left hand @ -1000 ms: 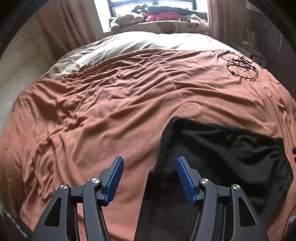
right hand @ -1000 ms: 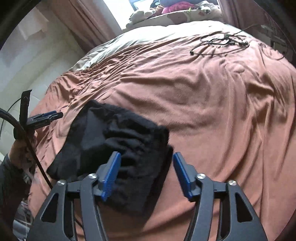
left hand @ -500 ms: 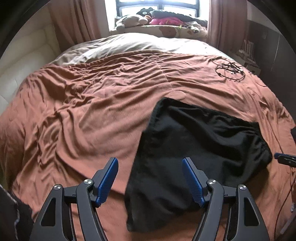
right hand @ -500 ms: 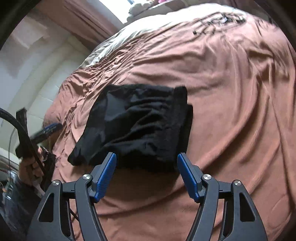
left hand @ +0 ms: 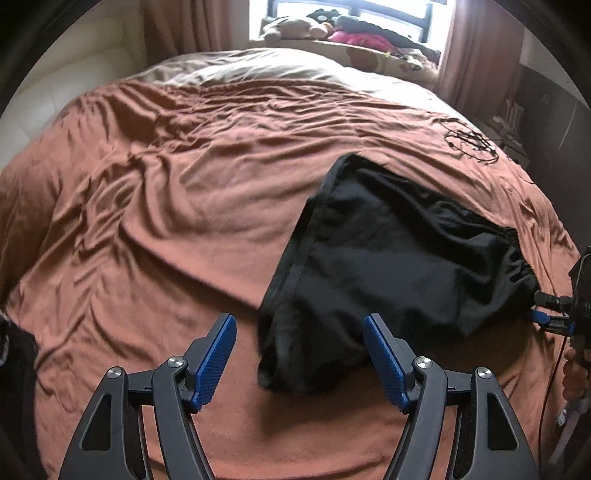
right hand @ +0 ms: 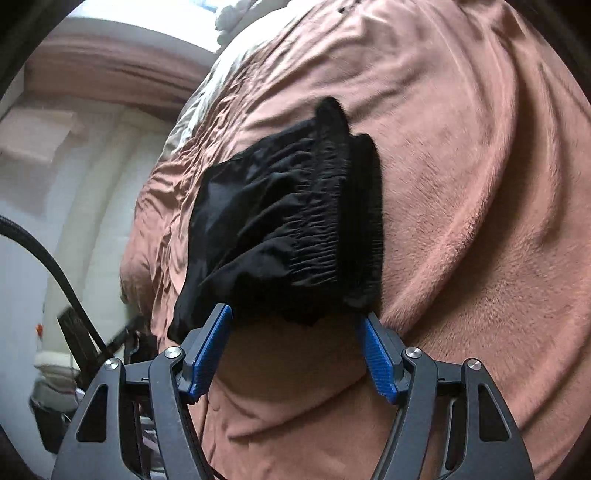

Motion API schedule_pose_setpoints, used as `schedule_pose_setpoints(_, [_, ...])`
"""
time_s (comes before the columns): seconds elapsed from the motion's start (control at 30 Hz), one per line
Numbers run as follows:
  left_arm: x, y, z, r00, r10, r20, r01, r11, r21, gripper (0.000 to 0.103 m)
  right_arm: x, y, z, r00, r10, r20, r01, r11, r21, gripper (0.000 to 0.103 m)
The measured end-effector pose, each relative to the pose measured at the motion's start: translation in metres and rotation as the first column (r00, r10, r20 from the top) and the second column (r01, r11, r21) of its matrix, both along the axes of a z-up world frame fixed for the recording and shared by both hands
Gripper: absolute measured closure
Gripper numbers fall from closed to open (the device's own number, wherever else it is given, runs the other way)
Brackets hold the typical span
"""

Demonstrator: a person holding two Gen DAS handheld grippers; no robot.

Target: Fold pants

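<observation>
The left gripper (left hand: 300,332) hangs over the near end of the pants (left hand: 388,266), its blue pads (left hand: 216,358) set wide apart and gripping nothing. Its jaws have just been opening. The near corner of the pants shows between the fingers, but the cloth lies flat on the blanket (left hand: 166,206) and the pads do not press on it.

The right gripper (right hand: 297,328) stands at the other end of the pants (right hand: 280,221), by the gathered waistband (right hand: 325,206). Its jaws are also well spread, with nothing clamped. The tips of its blue pads (right hand: 212,350) sit just at the near edge of the black cloth; whether they touch it cannot be told. In the left wrist view, part of the right gripper (left hand: 550,319) shows at the waistband end of the pants.

The pants are black and folded into a compact, roughly rectangular bundle. They lie on the rust-brown blanket, which is creased all over. A hem edge runs along the side of the pants away from the waistband.

Beyond the pants, a tangle of thin black cable (left hand: 471,144) rests on the blanket, well apart from them. Further past the pants, pale bedding (left hand: 240,70) covers the head of the bed. Behind that, a window (left hand: 351,14) has stuffed toys (left hand: 295,27) and heaped clothes on its sill, with brown curtains (left hand: 460,51) at either side.
</observation>
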State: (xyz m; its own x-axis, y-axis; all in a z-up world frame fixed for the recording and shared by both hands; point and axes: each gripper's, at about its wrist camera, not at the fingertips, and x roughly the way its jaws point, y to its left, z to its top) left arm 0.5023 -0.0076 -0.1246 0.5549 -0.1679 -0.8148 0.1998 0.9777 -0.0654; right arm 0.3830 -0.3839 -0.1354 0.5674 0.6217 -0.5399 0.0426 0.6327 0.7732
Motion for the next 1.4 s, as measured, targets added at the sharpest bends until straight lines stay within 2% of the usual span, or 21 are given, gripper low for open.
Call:
schedule_pose_setpoints(0.27, [0.009,0.024,-0.028,0.998,0.048,-0.04,-0.05,0.997,-0.065,0.03,0.011,-0.015,-0.013,0.995,-0.1,0.007,0.1,0.992,0.077,0.038])
schedule_pose_setpoints(0.33, [0.012,0.028,-0.032,0.998,0.042,-0.047,-0.045,0.996,-0.082,0.03,0.013,-0.019,-0.011,0.993,-0.119,0.008,0.119,0.992,0.046,0.059])
schedule_pose_setpoints(0.43, [0.016,0.038,-0.038,0.996,0.048,-0.081,-0.059,0.989,-0.138,0.03,0.015,-0.024,-0.008,0.992,-0.122,0.015,0.121,0.992,0.029,0.073])
schedule_pose_setpoints(0.5, [0.018,0.045,-0.043,0.991,0.057,-0.123,-0.082,0.975,-0.207,0.03,0.012,-0.026,-0.003,0.992,-0.123,0.031,0.122,0.992,0.021,0.075])
schedule_pose_setpoints(0.67, [0.027,0.045,-0.051,0.988,0.037,-0.15,-0.073,0.968,-0.242,0.03,-0.002,-0.024,0.018,0.988,-0.129,0.088,0.134,0.99,-0.054,0.077])
schedule_pose_setpoints(0.83, [0.039,0.04,-0.064,0.981,-0.016,-0.192,-0.052,0.938,-0.343,0.03,-0.011,-0.018,0.024,0.988,-0.116,0.106,0.127,0.987,-0.103,0.077])
schedule_pose_setpoints(1.17, [0.06,0.021,-0.077,0.98,-0.075,-0.186,0.01,0.944,-0.33,0.03,0.0,-0.02,0.019,0.993,-0.088,0.078,0.096,0.991,-0.097,0.077])
schedule_pose_setpoints(1.3, [0.052,0.019,-0.077,0.971,-0.127,-0.203,0.044,0.929,-0.367,0.035,0.001,-0.019,0.02,0.994,-0.076,0.083,0.084,0.992,-0.095,0.077])
schedule_pose_setpoints(1.4, [0.047,0.018,-0.076,0.97,-0.15,-0.19,0.076,0.934,-0.348,0.048,0.001,-0.021,0.017,0.994,-0.065,0.09,0.073,0.993,-0.097,0.077])
